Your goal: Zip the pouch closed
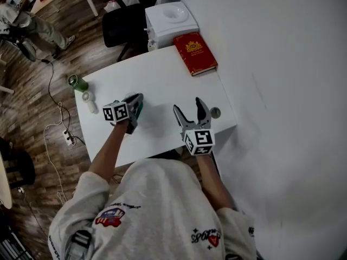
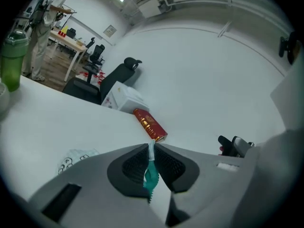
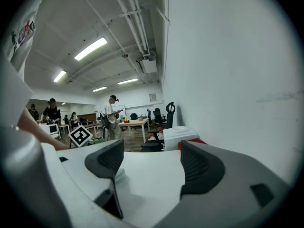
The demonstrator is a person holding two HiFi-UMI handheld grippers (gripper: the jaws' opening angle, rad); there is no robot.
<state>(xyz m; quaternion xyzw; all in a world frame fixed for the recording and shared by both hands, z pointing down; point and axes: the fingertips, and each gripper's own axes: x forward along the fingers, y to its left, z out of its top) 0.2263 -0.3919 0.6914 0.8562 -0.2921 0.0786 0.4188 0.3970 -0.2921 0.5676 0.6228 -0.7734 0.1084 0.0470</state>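
My left gripper (image 1: pixel 136 103) is held above the white table (image 1: pixel 162 75), shut on the pouch (image 1: pixel 137 111). In the left gripper view a thin teal and white edge of the pouch (image 2: pixel 151 175) is pinched between the pads, and a white printed part of it (image 2: pixel 76 158) shows lower left. The zipper itself is hidden. To the right, my right gripper (image 1: pixel 188 106) stands open with nothing between its jaws. In the right gripper view (image 3: pixel 149 156) a bit of the white pouch (image 3: pixel 118 175) shows just below the left pad.
A red book (image 1: pixel 194 53) lies at the table's far right corner, with a white box (image 1: pixel 171 20) behind it. A green bottle (image 1: pixel 77 82) and a small white fan (image 1: pixel 89 103) sit at the left edge. A round grey knob (image 1: pixel 216 112) is near the right edge.
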